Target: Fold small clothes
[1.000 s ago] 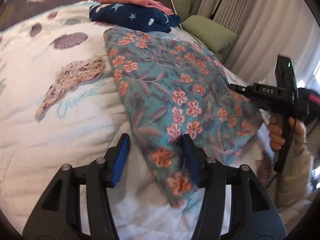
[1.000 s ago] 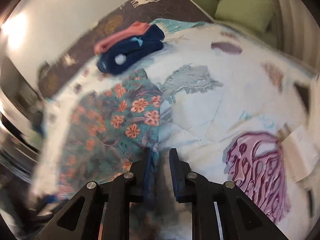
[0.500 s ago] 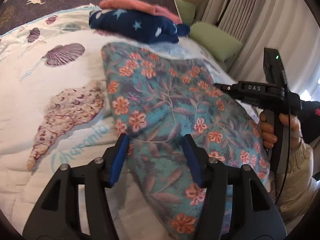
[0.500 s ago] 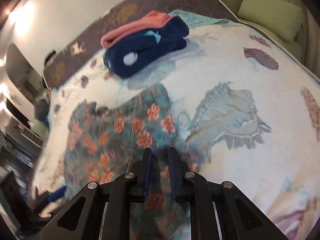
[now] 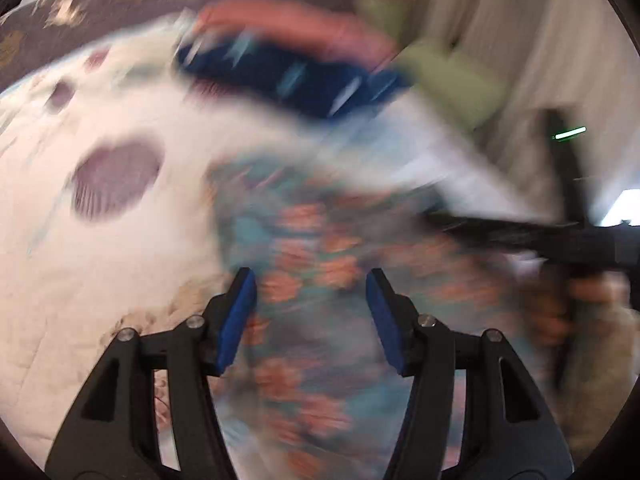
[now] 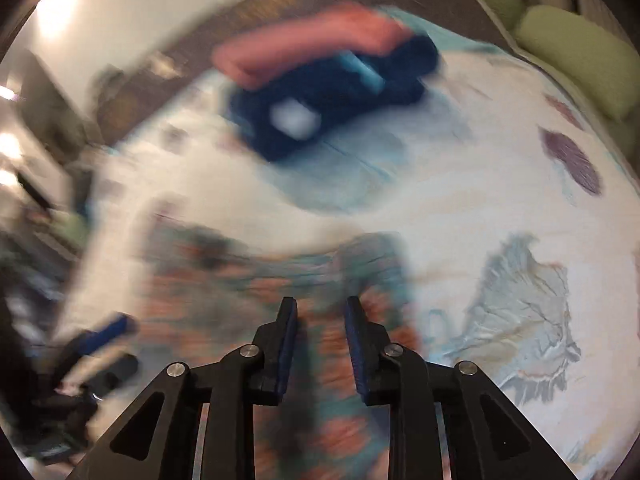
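A teal garment with orange flowers (image 5: pixel 312 264) lies on the white bedspread (image 5: pixel 100 264); both views are blurred by motion. My left gripper (image 5: pixel 310 308) is open, its jaws wide apart over the garment's near part. My right gripper (image 6: pixel 320 340) stands partly open over the garment (image 6: pixel 256 280), with a clear gap between the jaws and nothing gripped. The right gripper's body shows at the right of the left wrist view (image 5: pixel 560 236), and the left gripper shows at the lower left of the right wrist view (image 6: pixel 100 336).
A stack of folded clothes, navy with stars (image 5: pixel 288 76) under a pink one (image 5: pixel 288 24), sits at the far side of the bed, also in the right wrist view (image 6: pixel 332 92). Green pillows (image 5: pixel 452 80) and curtains (image 5: pixel 520 32) lie beyond.
Both grippers have moved forward along the garment toward the folded stack. The right gripper's jaws, nearly closed before, now stand apart. The left stays open.
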A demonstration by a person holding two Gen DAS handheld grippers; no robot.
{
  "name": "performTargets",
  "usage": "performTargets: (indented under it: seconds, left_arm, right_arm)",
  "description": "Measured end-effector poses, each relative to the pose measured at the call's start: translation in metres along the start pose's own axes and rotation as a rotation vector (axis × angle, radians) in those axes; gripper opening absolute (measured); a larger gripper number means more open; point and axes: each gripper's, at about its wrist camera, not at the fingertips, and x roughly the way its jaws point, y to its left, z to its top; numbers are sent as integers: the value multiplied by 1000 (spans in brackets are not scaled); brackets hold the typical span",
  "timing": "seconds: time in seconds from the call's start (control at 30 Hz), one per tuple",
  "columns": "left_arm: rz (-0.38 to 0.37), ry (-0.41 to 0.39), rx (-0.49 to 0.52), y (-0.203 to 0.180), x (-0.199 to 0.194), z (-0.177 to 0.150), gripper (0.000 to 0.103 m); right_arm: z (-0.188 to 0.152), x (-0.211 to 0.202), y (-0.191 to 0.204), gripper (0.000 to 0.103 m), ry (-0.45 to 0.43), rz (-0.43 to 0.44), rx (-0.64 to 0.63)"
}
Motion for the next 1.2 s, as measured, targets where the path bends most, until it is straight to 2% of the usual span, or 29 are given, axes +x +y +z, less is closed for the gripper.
performTargets:
  seconds: [0.07,0.13,0.2,0.27,0.33,0.5,0.57,0.63,0.7,0.77,0.87,1.03,1.2]
  left_arm:
    - [-2,-56,4,2,-4,-7,59]
    - [16,-51,27,-3,-11,-7,59]
    - [19,-52,36,-5,-20,-8,59]
    - [-1,-51,13,-3,-27,-11,59]
    - [-27,-47,-19,1,-33,-16,60]
    - [-5,-33,-30,-3,-39,-24,70]
    - [-2,-24,-29,-4,-42,-27,70]
    - [-12,-14,-37,-4,-44,-29,71]
    - [-32,4,-56,-1,-45,-31,79]
    - [-80,21,-99,6,-45,-36,81]
    - [-146,50,-165,17,-38,-40,81]
    - [-168,44,-145,14,-30,-38,85]
    - [-170,35,-109,8,-21,-31,87]
  right_arm:
    - [-3,-5,-5,25,-40,43,29]
    - [-6,-19,-7,26,-63,53,37]
    - [-13,-33,-11,32,-88,49,28]
    - [-23,-50,-19,49,-106,61,38]
    - [-34,-66,-29,57,-116,87,50]
    - [-57,-89,-50,64,-68,91,39]
    - [-65,-88,-55,65,-36,133,33]
    - [-72,-83,-60,66,3,213,29]
    - [-76,-75,-63,69,32,276,37]
    - [-77,-72,-62,79,19,329,21]
    - [-73,-65,-59,82,25,412,16]
    - [-58,-48,-48,82,37,455,-9]
    - [-43,-33,-35,82,35,450,-48]
